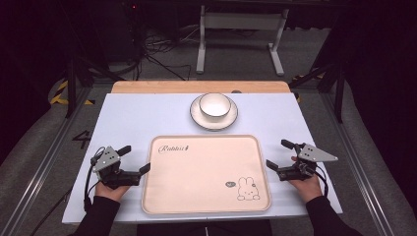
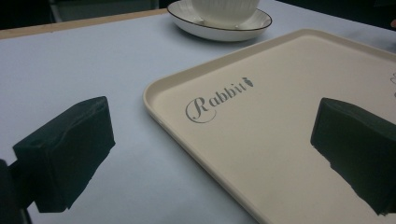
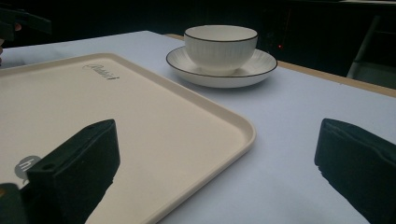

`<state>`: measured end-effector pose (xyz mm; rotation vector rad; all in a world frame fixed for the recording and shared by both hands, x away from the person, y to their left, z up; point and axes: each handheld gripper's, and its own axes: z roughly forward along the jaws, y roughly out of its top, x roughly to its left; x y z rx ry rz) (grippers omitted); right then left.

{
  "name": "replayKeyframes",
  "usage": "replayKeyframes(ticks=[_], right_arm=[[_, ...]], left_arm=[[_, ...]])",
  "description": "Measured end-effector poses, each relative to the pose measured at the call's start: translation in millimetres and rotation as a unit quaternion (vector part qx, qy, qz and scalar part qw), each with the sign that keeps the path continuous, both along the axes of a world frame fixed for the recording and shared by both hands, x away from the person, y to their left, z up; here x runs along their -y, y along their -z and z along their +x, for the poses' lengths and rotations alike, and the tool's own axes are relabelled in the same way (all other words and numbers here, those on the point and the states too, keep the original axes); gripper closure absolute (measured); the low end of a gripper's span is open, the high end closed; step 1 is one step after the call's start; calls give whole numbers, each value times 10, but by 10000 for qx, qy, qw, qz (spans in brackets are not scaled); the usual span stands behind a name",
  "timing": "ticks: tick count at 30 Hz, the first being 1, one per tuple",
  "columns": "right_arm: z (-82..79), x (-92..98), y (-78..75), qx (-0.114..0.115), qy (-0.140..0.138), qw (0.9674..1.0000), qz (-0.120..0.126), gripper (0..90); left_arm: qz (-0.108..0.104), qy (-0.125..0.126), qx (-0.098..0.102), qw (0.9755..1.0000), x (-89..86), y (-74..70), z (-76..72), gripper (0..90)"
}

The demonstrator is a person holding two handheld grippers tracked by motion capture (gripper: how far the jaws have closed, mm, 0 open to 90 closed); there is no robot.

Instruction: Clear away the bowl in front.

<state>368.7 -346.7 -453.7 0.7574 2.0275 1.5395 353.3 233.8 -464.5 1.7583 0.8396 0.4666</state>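
- Left gripper (image 1: pixel 134 158): rests on desk (image 1: pixel 133 113) just beside tray's left edge, jaws spread wide w/ nothing between. In the left gripper view one jaw hangs over bare desk, the other over tray floor, so the rim lies between them; looks lined up to take that edge.
- Tray (image 1: pixel 206 206): cream, flat on desk at centre near the person, empty; "Rabbit" script (image 2: pixel 217 100) at far-left corner, bunny drawing (image 1: pixel 248 189) near-right. Low raised rim gives jaws sth to bite on.
- Plate (image 1: pixel 198 116) w/ bowl (image 1: pixel 214 104) on it: just beyond tray's far edge, centred, apart from the tray. Prob. what goes on the tray, or stays put if tray is lifted; not between either gripper and rim.
- Right gripper (image 1: pixel 280 155): mirrors the left, just beside tray's right edge, jaws spread, nothing held; right gripper view shows rim corner between them.
- Nothing blocks either side. Beyond desk: wood strip (image 1: pixel 196 87), white frame legs (image 1: pixel 241 39), cables on floor (image 1: pixel 157 54), well apart.
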Motion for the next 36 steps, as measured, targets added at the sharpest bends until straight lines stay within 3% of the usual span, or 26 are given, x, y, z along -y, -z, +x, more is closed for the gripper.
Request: replayKeyframes(ticks=[9,15,18,22,36], right_arm=[[2,0,1,-21,-6,10000,0,10],[0,-1,1,-5,-7,10000,-19,10],[0,1,2,-4,-1,10000,4,10],[1,0,2,0,-4,10000,-17,10],[0,4,3,9,-9,10000,14,10]], left_arm=[[52,-86,-37,9999,3,-32,44,2],[10,-114,143,9998,20,-125,75,2],[-157,-90,161,9997,3,-213,72,2],[-223,-86,328,9992,-19,-299,38,2],[-632,-24,583,9963,-21,-539,-57,6]])
